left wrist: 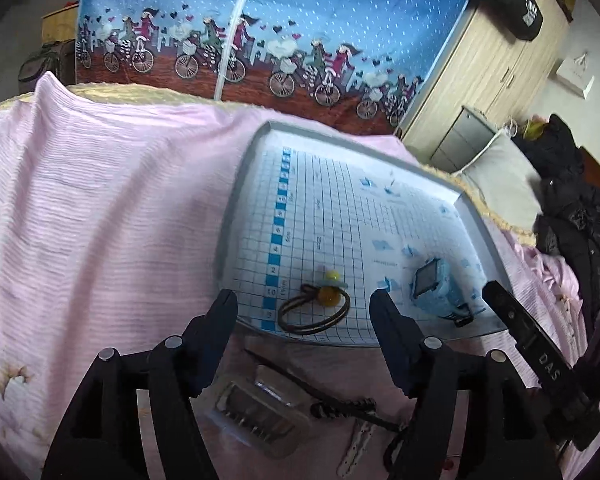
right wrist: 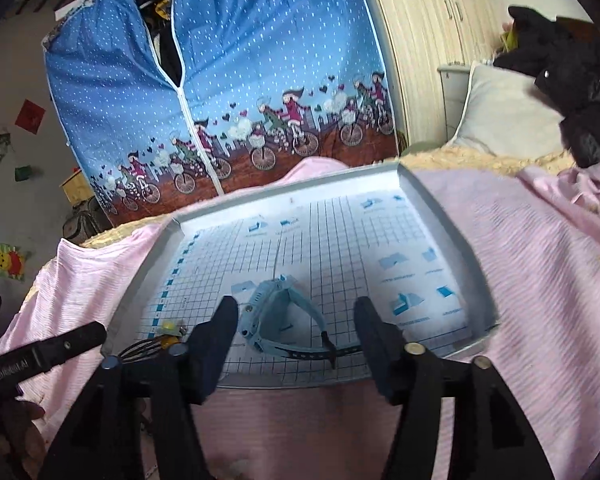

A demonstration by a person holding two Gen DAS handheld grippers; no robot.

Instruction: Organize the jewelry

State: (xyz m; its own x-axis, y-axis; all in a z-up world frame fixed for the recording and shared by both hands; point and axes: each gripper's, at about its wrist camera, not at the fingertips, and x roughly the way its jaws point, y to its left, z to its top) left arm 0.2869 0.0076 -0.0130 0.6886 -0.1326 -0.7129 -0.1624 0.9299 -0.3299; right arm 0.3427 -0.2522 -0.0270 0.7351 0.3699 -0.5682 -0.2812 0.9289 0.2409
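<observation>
**Operator:** I have both grippers hovering low over the near edge of the tray (left wrist: 236, 216). On the left wrist view, the left gripper (left wrist: 304, 312) points forward with its fingers spread wide, holding nothing. The hair tie (left wrist: 314, 312) with its yellow bead lies flat on the tray's grid sheet, right in the gap between my fingertips, at lower centre of the frame.

**Observer:** And the right one?

**Operator:** The right gripper (right wrist: 296, 320) is also spread wide and empty. The light blue watch (right wrist: 278, 312) sits on the tray between its two fingers, face tilted up toward the left, dark strap end trailing toward the right finger (right wrist: 374, 332). I cannot tell whether that finger touches the strap.

**Observer:** Do the two grippers see each other?

**Operator:** Yes. In the left view, the right gripper's black finger juts in at the lower right, just beside the watch (left wrist: 436, 284). In the right view, the left one pokes in at the lower left, near the hair tie (right wrist: 156, 346).

**Observer:** Anything off the tray?

**Operator:** On the pink bedspread (left wrist: 100, 200) below the tray, bottom of the left view, lie a clear plastic box (left wrist: 256, 408), a dark cord (left wrist: 340, 404) and a pale hair clip (left wrist: 356, 440), partly hidden behind my fingers.
</observation>
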